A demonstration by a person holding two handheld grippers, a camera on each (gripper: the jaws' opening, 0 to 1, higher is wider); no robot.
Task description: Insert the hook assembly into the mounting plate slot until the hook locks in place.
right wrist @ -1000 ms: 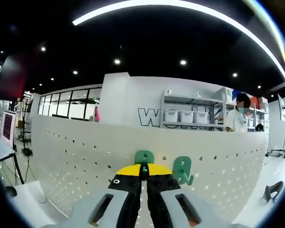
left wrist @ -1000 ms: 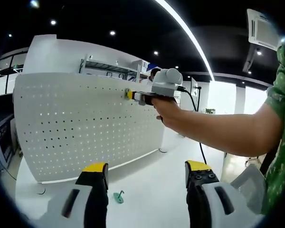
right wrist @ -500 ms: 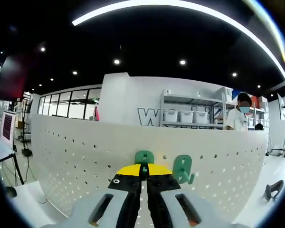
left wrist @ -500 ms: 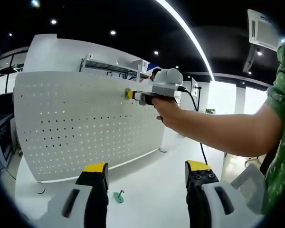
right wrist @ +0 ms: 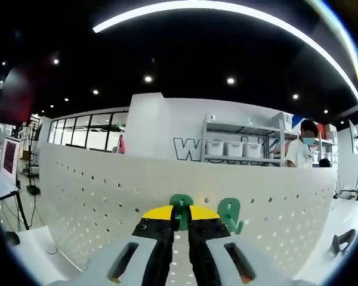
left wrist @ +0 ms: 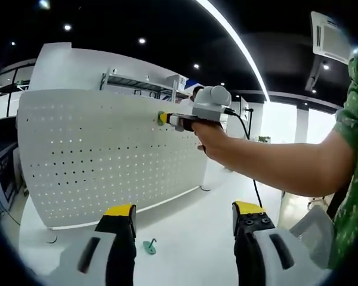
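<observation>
while the white pegboard (right wrist: 95,196) stands upright on the white counter (left wrist: 191,232), the right tongs (right wrist: 181,215) press up against its face near the top edge, jaws drawn close with a narrow gap between the yellow tips. a green hook (right wrist: 181,202) sits in that gap, its flat plate against the board and its long axis upright; whether the jaws actually pinch it cannot be told. a second green hook (right wrist: 230,214) hangs on the board just beside it to the right, upright, curled end low.

in the left gripper view the left tongs (left wrist: 184,217) hover above the counter with jaws spread wide, touching nothing. a third green hook (left wrist: 148,245) lies on the counter between them and the board's foot. a hand (left wrist: 212,134) holds the right tongs (left wrist: 162,118) horizontal, yellow tips at the board. a dark hook-like piece (right wrist: 343,239) lies on the counter far right.
</observation>
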